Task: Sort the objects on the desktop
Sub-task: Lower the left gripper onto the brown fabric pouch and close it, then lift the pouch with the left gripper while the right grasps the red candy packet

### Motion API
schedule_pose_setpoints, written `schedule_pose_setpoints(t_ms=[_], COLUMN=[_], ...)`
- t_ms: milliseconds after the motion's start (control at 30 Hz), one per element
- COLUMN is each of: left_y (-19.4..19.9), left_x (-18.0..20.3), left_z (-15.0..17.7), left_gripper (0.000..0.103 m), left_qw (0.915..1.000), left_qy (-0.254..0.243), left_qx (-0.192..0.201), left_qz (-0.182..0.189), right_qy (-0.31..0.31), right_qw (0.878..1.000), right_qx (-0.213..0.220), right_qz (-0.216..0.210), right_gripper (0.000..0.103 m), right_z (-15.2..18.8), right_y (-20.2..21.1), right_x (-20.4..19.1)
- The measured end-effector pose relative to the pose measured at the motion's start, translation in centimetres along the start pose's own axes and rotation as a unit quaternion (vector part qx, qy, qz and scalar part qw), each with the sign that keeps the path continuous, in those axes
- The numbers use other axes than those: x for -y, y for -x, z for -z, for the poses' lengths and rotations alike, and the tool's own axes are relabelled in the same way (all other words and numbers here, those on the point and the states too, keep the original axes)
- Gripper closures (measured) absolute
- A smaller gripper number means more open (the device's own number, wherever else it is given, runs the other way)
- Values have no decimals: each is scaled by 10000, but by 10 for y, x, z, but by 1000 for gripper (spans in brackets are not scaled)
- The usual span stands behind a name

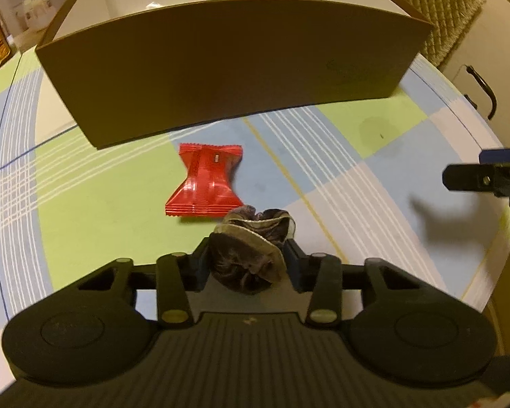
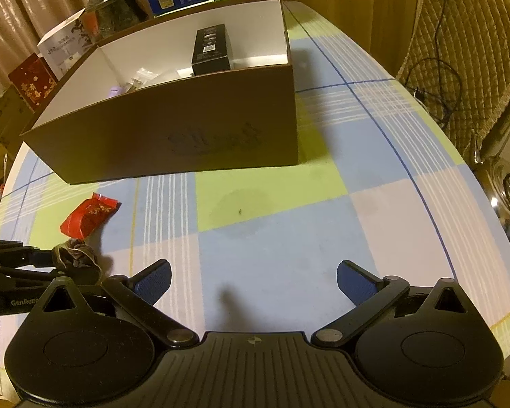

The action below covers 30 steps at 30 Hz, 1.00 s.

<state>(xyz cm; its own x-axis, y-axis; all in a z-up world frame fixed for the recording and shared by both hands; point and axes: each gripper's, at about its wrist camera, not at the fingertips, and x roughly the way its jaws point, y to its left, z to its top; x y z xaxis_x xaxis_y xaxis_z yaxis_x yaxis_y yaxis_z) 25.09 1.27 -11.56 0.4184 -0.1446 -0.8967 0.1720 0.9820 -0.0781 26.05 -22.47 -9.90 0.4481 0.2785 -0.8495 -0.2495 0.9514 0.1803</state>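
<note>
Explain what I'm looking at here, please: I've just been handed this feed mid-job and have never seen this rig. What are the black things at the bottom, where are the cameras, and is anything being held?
There is no robot arm. A person holds a two-finger gripper in each hand, and each gripper carries a fisheye camera looking forward along its fingers. The black shapes at the bottom of each picture are the gripper's own body.

The left wrist view shows the left gripper shut on a dark fabric scrunchie. Just beyond it a red snack packet lies on the checked tablecloth, with the brown cardboard box behind.

The right wrist view shows the right gripper open and holding nothing, above the cloth. From here you can see into the box: a black carton lies inside, with some small items I cannot identify.
</note>
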Motion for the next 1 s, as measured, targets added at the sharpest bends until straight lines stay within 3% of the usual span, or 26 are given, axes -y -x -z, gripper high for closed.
schedule_pose_setpoints(t_ms=[233,633,933,967,1000], left_y=[10,45,54,54,54], left_x=[-1,-48,-79,-80,-82], left_z=[6,25,31,30,29], left_gripper=[81,81,81,81,81], left_qw=[9999,9955,9898,9895,9891], left_qy=[-71,463,873,901,934], left_qx=[94,218,185,191,204], left_qz=[-95,-801,-1108,-1118,-1120], right_qy=[43,471,1062,1134,1201], right_qw=[10000,9982,9907,9895,9884], right_qx=[-18,-103,-119,-77,-37], right_qz=[-39,-370,-844,-890,-925], right_gripper=[2,2,3,4,12], right_z=[-1,-8,-22,-24,-25], right_y=[-3,-18,-41,-43,-46], right_x=[-5,-39,-97,-105,-114])
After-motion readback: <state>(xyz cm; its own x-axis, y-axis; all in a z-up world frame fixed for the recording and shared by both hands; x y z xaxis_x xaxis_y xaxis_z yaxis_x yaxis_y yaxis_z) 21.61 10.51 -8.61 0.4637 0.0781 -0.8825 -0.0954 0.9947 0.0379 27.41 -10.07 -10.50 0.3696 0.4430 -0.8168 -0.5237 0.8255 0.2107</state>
